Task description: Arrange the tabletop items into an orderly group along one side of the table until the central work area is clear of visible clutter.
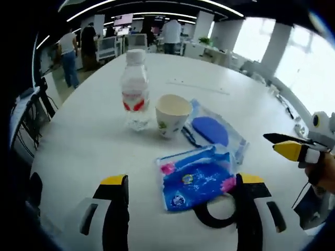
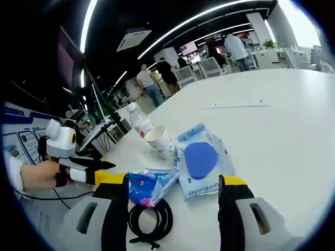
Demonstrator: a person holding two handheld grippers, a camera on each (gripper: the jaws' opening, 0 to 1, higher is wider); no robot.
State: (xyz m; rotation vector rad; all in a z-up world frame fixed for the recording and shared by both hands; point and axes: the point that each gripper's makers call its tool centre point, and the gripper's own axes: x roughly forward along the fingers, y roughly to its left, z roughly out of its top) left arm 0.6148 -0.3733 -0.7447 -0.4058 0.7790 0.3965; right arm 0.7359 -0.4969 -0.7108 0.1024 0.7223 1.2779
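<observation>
Both tongs, left (image 1: 180, 191) and right (image 2: 172, 192), hover spread and empty over the white tabletop (image 1: 78, 136), where bottle (image 1: 135, 89), paper cup (image 1: 172, 114), blue packets (image 1: 196, 178) and black cable (image 2: 151, 219) already sit clustered, barely tidied.

Bright office light, soft focus through my fisheye lenses.

Ceiling light strips (image 2: 172, 32) and big windows (image 1: 293, 57) wash my white table (image 1: 84, 136) almost shadowless; the windows blow out to glare. Edges bend and darken hard, the people behind go blurry, and my bottle (image 1: 135, 89) looks slightly smeared.
</observation>
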